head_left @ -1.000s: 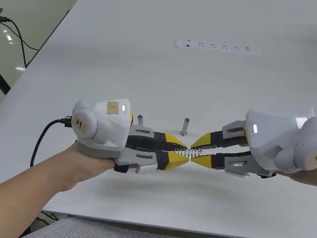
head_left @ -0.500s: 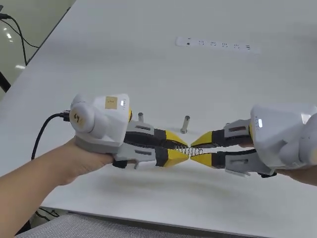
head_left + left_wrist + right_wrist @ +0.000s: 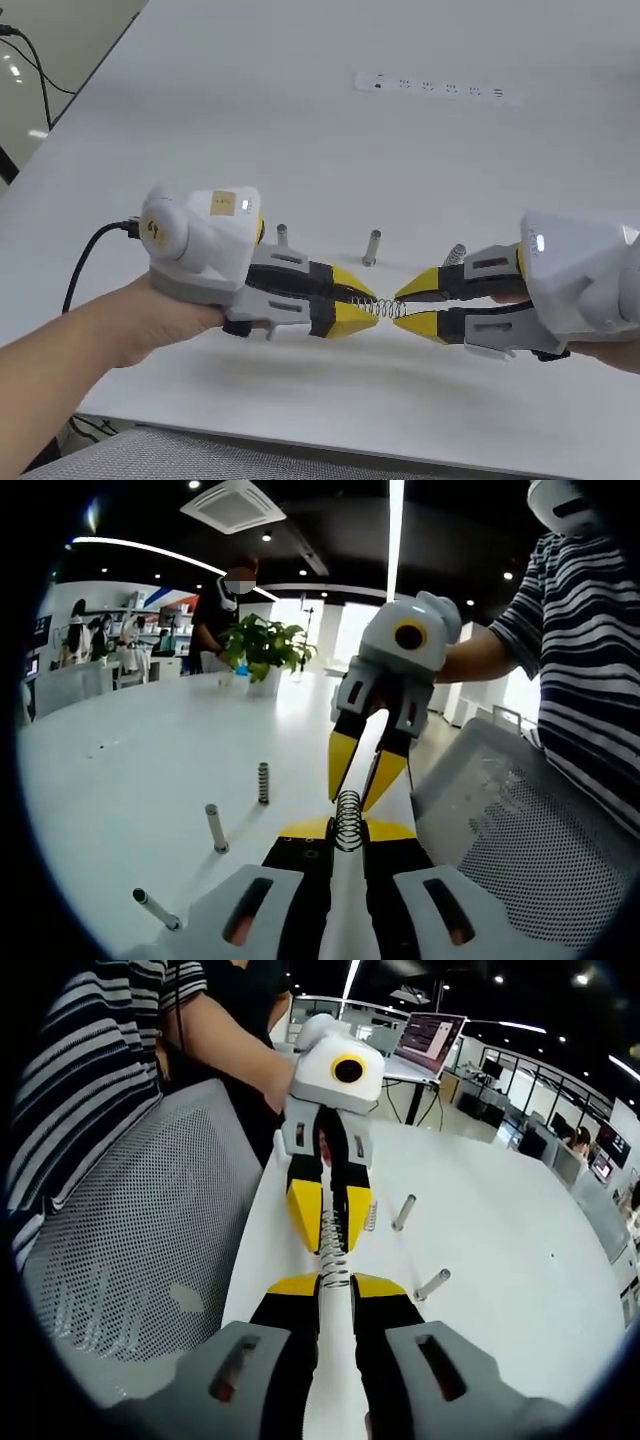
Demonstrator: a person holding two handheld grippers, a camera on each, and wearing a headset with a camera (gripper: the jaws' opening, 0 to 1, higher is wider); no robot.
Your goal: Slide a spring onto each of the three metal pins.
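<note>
- The ends of the spring are hidden inside the jaws.
- My left gripper and right gripper meet tip to tip, held level.
- Each is pinching one end of the spring.
- The spring hangs above the surface, just nearer me than the middle pin.

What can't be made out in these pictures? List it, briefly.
- Head view: lower part of the leftmost pin, behind the left tongs.
- Head view: lettering on the power strip, too small.
- Every view: whether the right tongs clamp the spring; their yellow tips cover its end.
</note>
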